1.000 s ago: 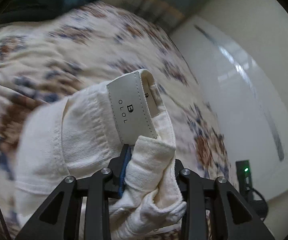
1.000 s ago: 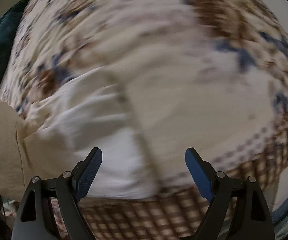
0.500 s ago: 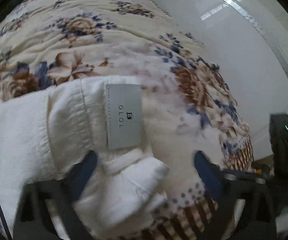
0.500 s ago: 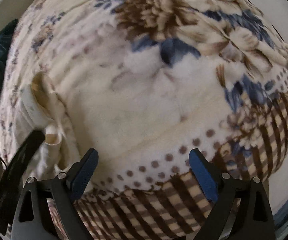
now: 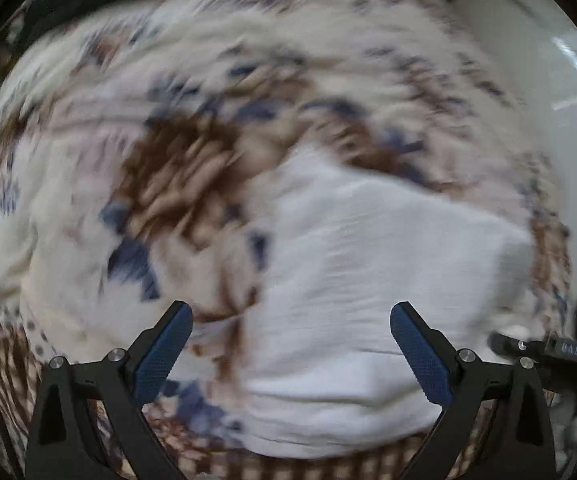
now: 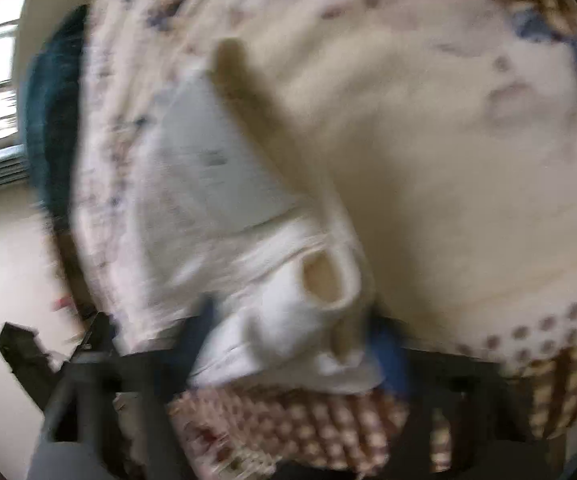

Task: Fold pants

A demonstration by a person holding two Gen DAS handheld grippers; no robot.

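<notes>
Pants (image 6: 288, 320) of white cotton sit bunched between the pads of the right gripper (image 6: 292, 344), whose jaws have just been closing and now pinch a rolled corner of the cloth close to the lens, at the checked edge of a floral blanket (image 6: 468, 160). Beyond the pinch, the garment runs away up the bed, a pale label (image 6: 204, 160) lying flat on it. The left gripper (image 5: 290, 344) hangs jaws wide apart and empty above another white panel of the pants (image 5: 368, 272), pads clear of the fabric, blanket flowers smeared by motion behind it. Farther off, a dark teal cloth (image 6: 52, 120) lies at the head of the bed and a bright window shows at the frame's edge. Risk from here, judged by the blur and the thick wad in the right pinch: a grip on only the outer layers could let the inner fold slide out when lifted, and the left jaws, closing low, could catch the fleecy blanket along with the pants, dragging both askew
</notes>
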